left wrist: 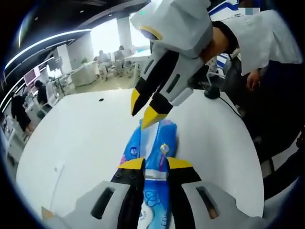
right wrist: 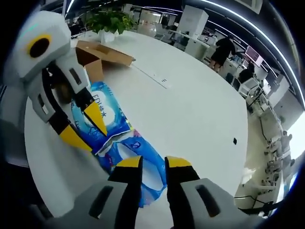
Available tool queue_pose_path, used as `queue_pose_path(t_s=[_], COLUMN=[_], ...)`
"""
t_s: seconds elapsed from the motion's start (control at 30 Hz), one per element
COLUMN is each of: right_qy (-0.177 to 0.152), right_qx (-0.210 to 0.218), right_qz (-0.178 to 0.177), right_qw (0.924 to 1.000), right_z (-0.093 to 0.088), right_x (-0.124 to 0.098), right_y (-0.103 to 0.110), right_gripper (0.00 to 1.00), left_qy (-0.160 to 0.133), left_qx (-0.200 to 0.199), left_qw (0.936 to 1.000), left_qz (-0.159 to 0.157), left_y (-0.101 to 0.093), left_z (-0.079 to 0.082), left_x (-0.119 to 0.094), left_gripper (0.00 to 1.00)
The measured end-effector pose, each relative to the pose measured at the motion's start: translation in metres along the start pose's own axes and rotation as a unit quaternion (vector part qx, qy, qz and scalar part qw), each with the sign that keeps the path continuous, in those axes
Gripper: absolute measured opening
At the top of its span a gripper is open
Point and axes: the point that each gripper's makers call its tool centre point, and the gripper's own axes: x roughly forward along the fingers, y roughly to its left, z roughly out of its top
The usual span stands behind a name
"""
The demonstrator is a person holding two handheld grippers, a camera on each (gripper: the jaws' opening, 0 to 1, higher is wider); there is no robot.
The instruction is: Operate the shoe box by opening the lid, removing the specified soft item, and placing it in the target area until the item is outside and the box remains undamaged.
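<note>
The blue pack (left wrist: 155, 157) is already out of the box (right wrist: 102, 57), clamped between the left gripper (left wrist: 155, 164) jaws over the bench (left wrist: 81, 143), the right gripper (right wrist: 152, 164) parted above it, so only placing remains.

Soft pack (right wrist: 112, 131) blue with white panels, cartoon prints and blue lettering. Both grippers, left (left wrist: 155, 164) and right (right wrist: 153, 162), pale grey bodies, black fingers, yellow tips. Desk (right wrist: 190, 109) plain white. Shoe box (right wrist: 97, 57) brown cardboard. Plant (right wrist: 109, 20) green.
</note>
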Motion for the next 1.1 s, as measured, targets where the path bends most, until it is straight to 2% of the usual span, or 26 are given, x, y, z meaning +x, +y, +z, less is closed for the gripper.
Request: queue_pose_path(t_s=[0.3,0.57,0.7,1.1], right_qy=[-0.017,-0.043,-0.048,-0.081], right_qx=[0.017,0.04,0.043,0.058], right_qz=[0.018,0.025,0.028,0.043], right_qw=[0.9996,0.998,0.9975,0.9941], right_z=[0.012,0.031,0.037,0.062], right_x=[0.002,0.001,0.002,-0.008], right_y=[0.015,0.028,0.036,0.074], right_gripper=[0.29,0.33,0.33,0.35], left_qy=[-0.013,-0.035,-0.043,-0.062], left_qx=[-0.01,-0.014,-0.015,-0.021], left_qw=[0.9998,0.9986,0.9978,0.9941], left_qz=[0.013,0.036,0.049,0.086], left_y=[0.005,0.016,0.021,0.029], left_z=[-0.006,-0.011,-0.015,-0.032], left_x=[-0.021,-0.052,-0.069,-0.118], left_gripper=[0.23,0.25,0.31,0.35])
